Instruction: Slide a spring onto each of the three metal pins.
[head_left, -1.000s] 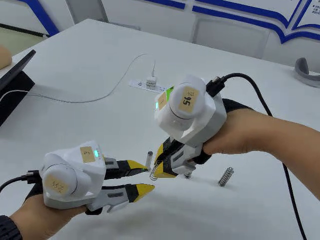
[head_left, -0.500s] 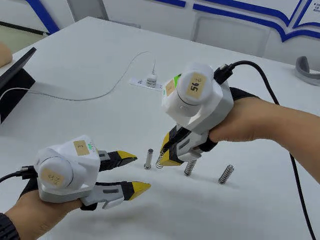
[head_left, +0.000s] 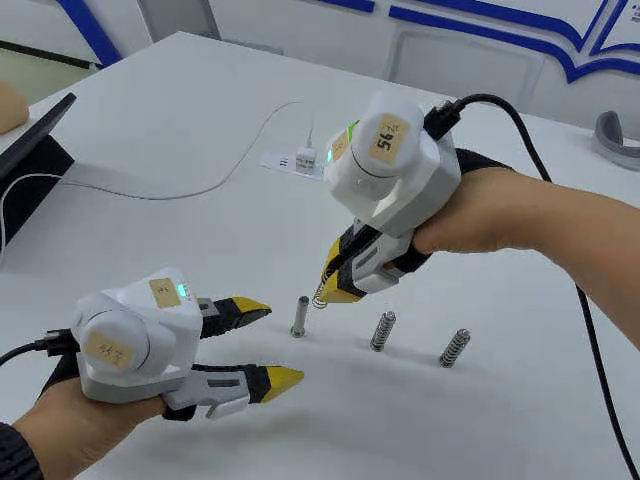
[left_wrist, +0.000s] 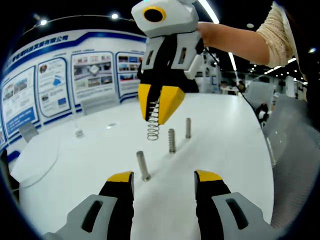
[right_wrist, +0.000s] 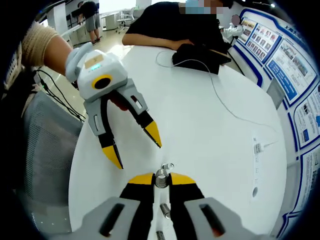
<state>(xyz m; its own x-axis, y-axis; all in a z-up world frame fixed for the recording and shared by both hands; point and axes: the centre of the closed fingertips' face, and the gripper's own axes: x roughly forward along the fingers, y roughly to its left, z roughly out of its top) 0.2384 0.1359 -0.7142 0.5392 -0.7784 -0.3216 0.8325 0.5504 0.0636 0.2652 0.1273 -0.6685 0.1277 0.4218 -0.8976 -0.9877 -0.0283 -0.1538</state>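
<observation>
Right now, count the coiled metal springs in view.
3. One spring hangs in the right gripper near the bare metal pin; second spring sleeves the middle pin; third spring the end pin.

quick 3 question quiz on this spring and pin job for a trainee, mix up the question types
1. True or false: the left gripper is shut on the bare pin.
2. The spring held by the right gripper is: A hanging close to the bare pin, not on it; B seated fully on it; C lying on the table.
3. Count: how many other pins already wear a spring?
Key: 1 false, it is open and holds nothing; 2 A; 3 two, the middle pin and the end pin.
</observation>
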